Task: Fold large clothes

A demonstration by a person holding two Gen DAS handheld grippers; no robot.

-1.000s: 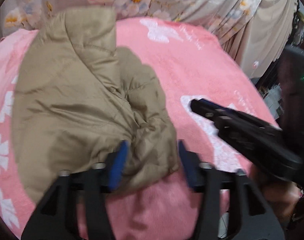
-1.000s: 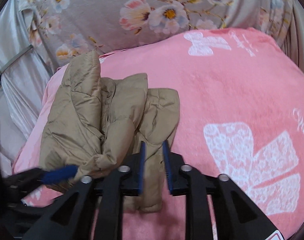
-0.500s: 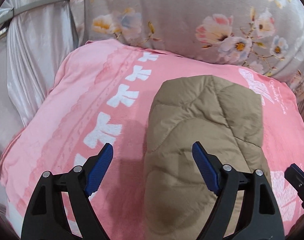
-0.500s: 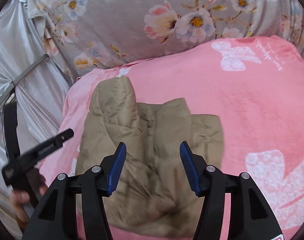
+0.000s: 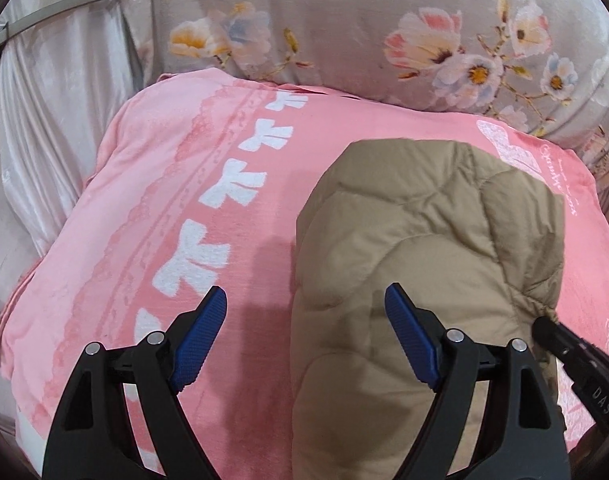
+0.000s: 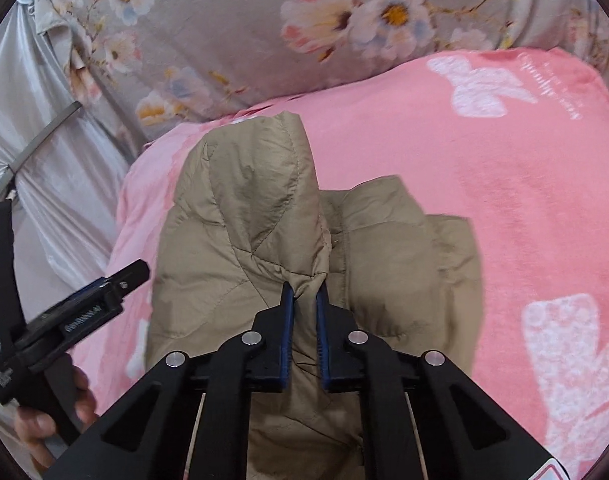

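A tan quilted jacket lies bunched on a pink blanket. It also shows in the right wrist view. My left gripper is open and empty, above the jacket's left edge, one pad over the blanket and one over the jacket. My right gripper is shut on a fold of the jacket at its near middle. The right gripper's tip shows in the left wrist view at the jacket's right edge. The left gripper shows at the left of the right wrist view, apart from the jacket.
A grey floral cover rises behind the pink blanket. Silvery fabric hangs at the left beyond the blanket's edge. The blanket stretches bare to the right of the jacket.
My left gripper let go of the jacket, opened wide and swung left. My right gripper opened, moved over the jacket's middle, then shut on a fold.
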